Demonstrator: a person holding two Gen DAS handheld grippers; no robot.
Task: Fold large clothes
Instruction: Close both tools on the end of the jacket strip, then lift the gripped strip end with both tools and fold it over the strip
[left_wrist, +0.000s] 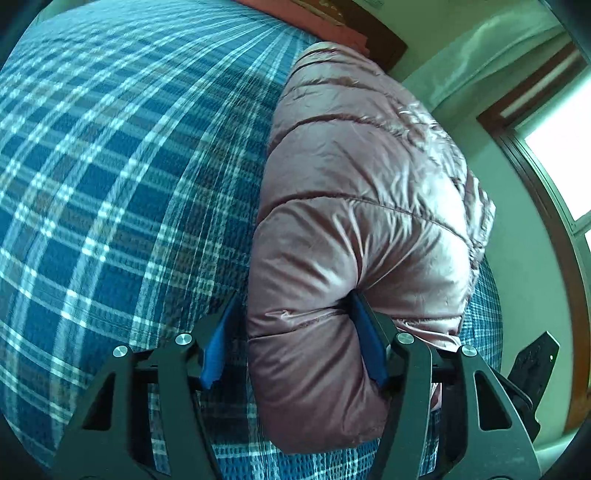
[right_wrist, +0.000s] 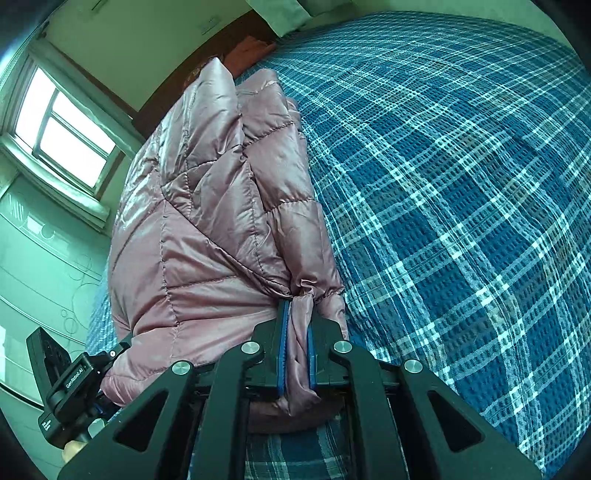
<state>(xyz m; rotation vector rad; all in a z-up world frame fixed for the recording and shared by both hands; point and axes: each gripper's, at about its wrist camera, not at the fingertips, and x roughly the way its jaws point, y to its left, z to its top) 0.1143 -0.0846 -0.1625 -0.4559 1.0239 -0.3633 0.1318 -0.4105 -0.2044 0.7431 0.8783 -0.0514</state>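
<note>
The pink quilted puffer jacket (left_wrist: 354, 206) is seen already doubled over on the blue plaid bedspread (left_wrist: 110, 184), so a further fold is judged to be in hand: the left gripper (left_wrist: 295, 339) is set with its jaws wide apart around a padded roll, probably not yet pinching it, while the right gripper (right_wrist: 296, 347) is clamped tight on a gathered cuff or hem. A level lift and carry-over is called for next. At twelve o'clock a red folded cloth (left_wrist: 314, 18) and dark headboard (right_wrist: 221, 40) are noted, well clear.
</note>
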